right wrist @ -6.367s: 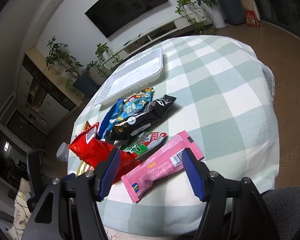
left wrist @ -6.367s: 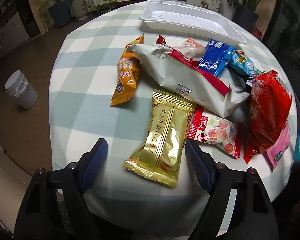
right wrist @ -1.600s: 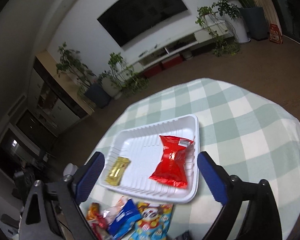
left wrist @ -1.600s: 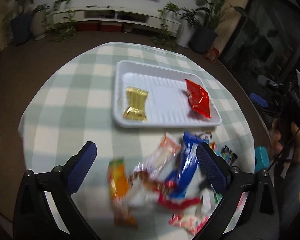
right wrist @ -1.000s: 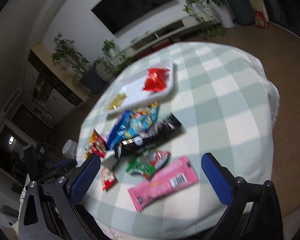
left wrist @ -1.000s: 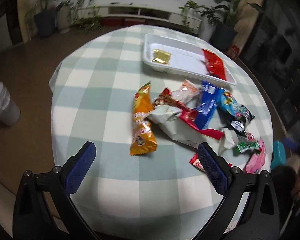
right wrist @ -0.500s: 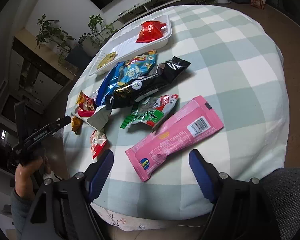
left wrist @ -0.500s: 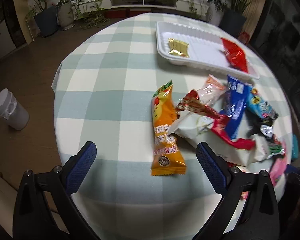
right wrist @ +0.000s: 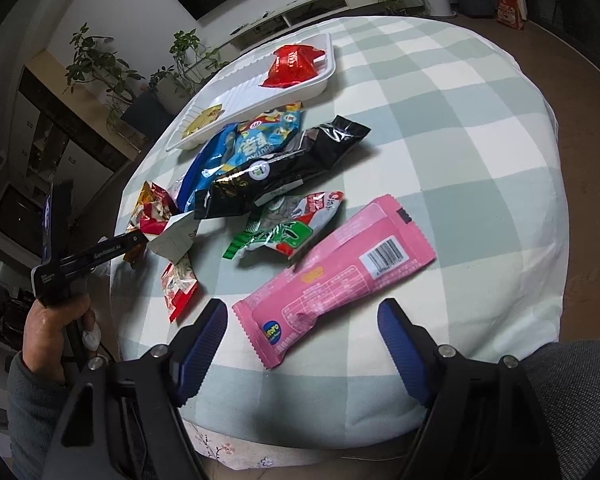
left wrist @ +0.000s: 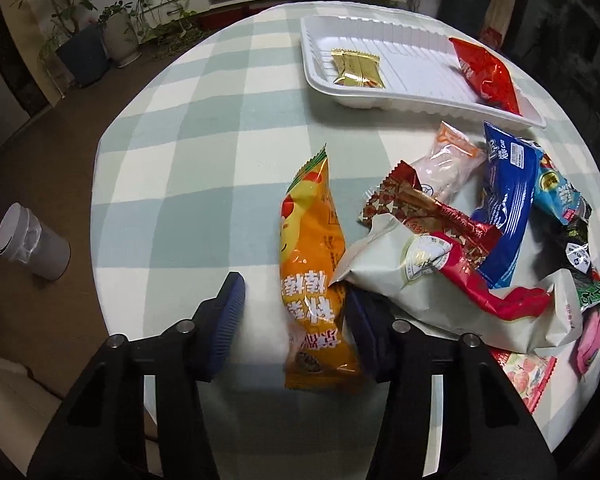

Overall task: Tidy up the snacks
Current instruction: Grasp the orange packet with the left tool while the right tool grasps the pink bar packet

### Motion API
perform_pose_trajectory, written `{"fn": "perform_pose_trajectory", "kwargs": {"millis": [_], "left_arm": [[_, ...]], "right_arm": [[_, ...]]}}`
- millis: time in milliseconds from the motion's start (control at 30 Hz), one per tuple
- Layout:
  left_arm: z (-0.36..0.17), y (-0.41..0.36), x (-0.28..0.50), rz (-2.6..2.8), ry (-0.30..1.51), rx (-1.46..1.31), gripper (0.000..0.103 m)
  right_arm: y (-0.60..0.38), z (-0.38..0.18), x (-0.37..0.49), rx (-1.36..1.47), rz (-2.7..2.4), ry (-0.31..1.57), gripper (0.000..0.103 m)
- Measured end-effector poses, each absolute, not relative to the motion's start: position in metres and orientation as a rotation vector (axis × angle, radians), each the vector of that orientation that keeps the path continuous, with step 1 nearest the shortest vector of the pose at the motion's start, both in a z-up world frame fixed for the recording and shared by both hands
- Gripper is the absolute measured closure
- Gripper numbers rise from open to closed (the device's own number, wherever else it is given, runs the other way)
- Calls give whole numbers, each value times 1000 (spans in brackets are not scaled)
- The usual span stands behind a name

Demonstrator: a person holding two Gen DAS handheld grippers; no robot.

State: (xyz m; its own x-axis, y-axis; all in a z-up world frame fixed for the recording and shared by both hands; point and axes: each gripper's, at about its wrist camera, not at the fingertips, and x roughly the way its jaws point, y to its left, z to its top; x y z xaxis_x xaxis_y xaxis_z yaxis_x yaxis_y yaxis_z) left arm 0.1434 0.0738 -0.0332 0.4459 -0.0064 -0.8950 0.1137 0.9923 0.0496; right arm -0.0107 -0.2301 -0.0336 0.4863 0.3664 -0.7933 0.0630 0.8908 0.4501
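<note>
- Blue pads line both claws, and both claws are spread wide.
- The left claw point(left wrist: 296, 318) is low over the near edge of the round table point(left wrist: 204, 168), which has a green and white check cloth.
- An orange snack bag point(left wrist: 314, 268) lies flat between the left claw's two fingers. The right finger point(left wrist: 364, 320) is touching or almost touching the bag's edge; I cannot tell which. The left finger point(left wrist: 228, 316) is well apart from it. Nothing is pinched.
- A big pale bag with a red stripe point(left wrist: 440, 276) rests over the orange bag's right edge and over that right finger.
- In the right wrist view, a bare hand point(right wrist: 50, 330) in a grey sleeve holds the left claw's black handle at the left side of the table.
- The right claw point(right wrist: 302, 338) hangs over the near edge of the table, pointing across it. Its fingers are far apart and hold nothing.
- A long pink snack bag point(right wrist: 336, 276) lies on the cloth just ahead of the right claw, slanting, with its near end between the two finger tips. It does not seem to touch them.
- Next to the pink bag lie a small green and red bag point(right wrist: 284, 228), a black bag point(right wrist: 284, 168) and a blue bag point(right wrist: 240, 148), partly piled up.
- A white tray point(left wrist: 380, 96) sits at the far side of the table. A gold bag point(left wrist: 356, 68) lies at its left end and a red bag point(left wrist: 486, 74) at its right end.
</note>
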Motion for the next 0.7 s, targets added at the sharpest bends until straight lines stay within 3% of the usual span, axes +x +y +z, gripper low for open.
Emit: {"fn": "perform_pose_trajectory", "kwargs": {"millis": [133,700], "left_arm": [[-33,82,144,-94,1087,54,78],[-10,108,118,-197,965,-187,79]], "right_arm": [[-229,-34,-11,456,179,1052,22],[-216,-35,-8,418,42,1041,23]]}}
